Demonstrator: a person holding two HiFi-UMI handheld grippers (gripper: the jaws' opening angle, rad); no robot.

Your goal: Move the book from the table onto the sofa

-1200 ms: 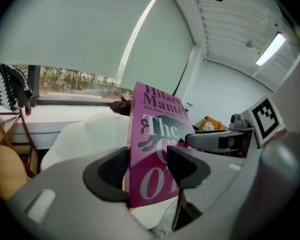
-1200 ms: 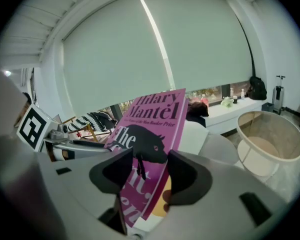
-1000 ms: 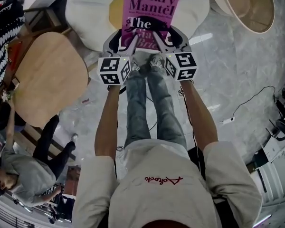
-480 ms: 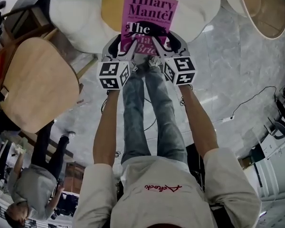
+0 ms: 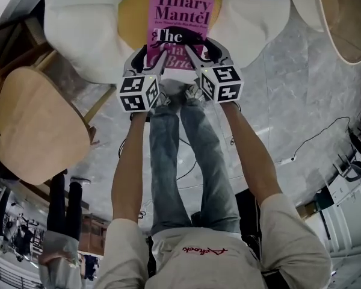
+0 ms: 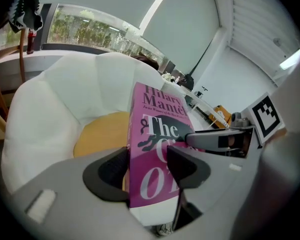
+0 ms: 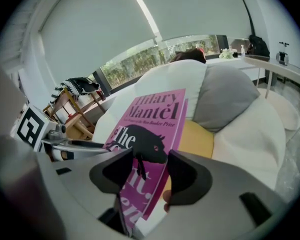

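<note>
Book (image 5: 179,20) is clamped on both sides: my left gripper (image 6: 149,166) pinches its lower left edge and my right gripper (image 7: 150,171) its lower right. It hangs over the sofa (image 5: 78,17), above the yellow cushion (image 5: 132,8). My jaws cover the lower title, and I cannot tell whether the book touches the cushion.

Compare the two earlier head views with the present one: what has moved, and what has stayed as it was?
The book, carried between the left gripper and the right gripper, has come down toward the sofa and now hangs over its yellow cushion. Unchanged: both grippers stay clamped on the book's near edge, cover up; nothing was let go.
</note>
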